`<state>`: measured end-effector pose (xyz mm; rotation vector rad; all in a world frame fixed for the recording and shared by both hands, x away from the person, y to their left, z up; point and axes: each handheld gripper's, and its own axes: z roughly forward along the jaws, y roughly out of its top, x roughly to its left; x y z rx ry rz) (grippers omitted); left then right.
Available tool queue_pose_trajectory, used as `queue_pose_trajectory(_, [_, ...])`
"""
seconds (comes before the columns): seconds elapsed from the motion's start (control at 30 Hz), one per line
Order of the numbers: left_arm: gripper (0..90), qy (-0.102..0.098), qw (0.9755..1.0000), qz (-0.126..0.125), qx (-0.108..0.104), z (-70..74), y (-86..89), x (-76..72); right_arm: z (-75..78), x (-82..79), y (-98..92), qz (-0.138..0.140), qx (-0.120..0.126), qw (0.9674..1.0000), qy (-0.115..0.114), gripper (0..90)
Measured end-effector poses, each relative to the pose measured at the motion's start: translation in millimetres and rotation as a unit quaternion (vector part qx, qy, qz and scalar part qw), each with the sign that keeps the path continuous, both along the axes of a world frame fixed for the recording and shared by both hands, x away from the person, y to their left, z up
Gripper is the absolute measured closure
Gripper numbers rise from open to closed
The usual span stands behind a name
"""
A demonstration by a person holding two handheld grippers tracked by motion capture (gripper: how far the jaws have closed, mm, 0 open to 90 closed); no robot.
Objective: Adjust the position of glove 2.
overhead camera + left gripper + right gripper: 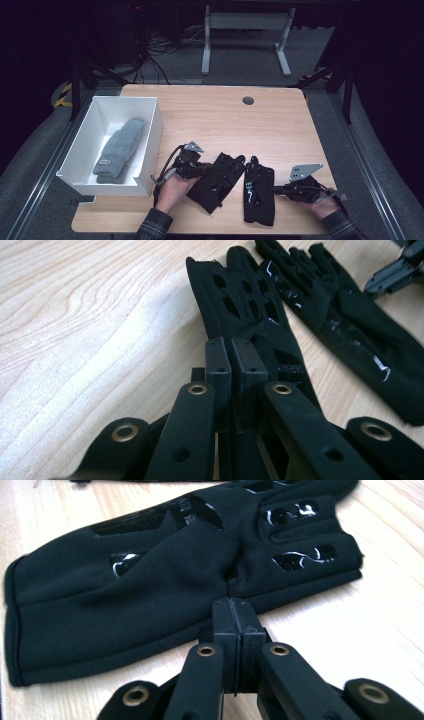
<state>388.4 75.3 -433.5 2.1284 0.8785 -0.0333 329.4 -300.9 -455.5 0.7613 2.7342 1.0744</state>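
Nearest the table's front edge, two hands come in, each carrying a gripper. The left hand [172, 192] holds the left gripper [202, 170] against the near edge of the left black glove [217, 181]. In the left gripper view its two pads [219, 371] are pressed flat together with no gap, right at the glove's cuff; whether a fold of fabric is caught between them cannot be told, since the pads and the cloth are both black.

Over on the other side, the right hand [324, 206] brings the right gripper [276, 190] up to the side of the right black glove [259, 195]. From the right gripper view, the pads [223, 619] are also squeezed tight together, their tips meeting the glove's lower edge near the thumb fold; a pinch of fabric may be in there, but the picture does not settle it. The grey three-cornered plate [305, 171] sits on top of that gripper.

The two gloves lie flat on the wooden table [210, 115], side by side in its near half, fingers pointing away from the person. The left one is angled slightly to the right, the right one nearly straight, and shiny grip patches glint on both.

Further back and left, a white box [150, 135] stands at the table's edge with a pair of grey gloves [120, 147] lying inside it. At the far edge there is a round cable hole [248, 100].
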Motion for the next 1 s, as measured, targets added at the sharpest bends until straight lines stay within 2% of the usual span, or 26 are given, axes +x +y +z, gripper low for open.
queue_pose_trajectory(0.4, [87.6, -0.011, 0.9995, 0.02, -0.022, 7.5, 2.4, 11.8, -1.3, 2.6, 11.8, 0.01, -0.001, 0.9999, -0.004, 90.0])
queue_pose_trajectory(0.6, [87.6, 0.001, 0.9988, 0.004, -0.049, 11.0, 3.2, 10.2, -0.7, 4.2, 18.5, 0.015, 0.005, 0.9999, -0.002, 90.0])
queue_pose_trajectory(0.77, [87.6, 0.018, 0.9969, -0.014, -0.076, 13.9, 1.0, 6.8, -0.4, 4.8, 23.2, 0.022, 0.012, 0.9997, -0.001, 90.0])
queue_pose_trajectory(0.9, [87.6, 0.023, 0.9948, -0.025, -0.096, 16.5, -3.1, 4.8, -0.9, 5.8, 28.7, 0.026, 0.013, 0.9996, 0.001, 90.0])
queue_pose_trajectory(1.0, [87.6, 0.022, 0.9942, -0.033, -0.1, 19.8, -7.4, 3.4, -1.2, 6.9, 34.8, 0.032, 0.013, 0.9994, 0.003, 90.0])
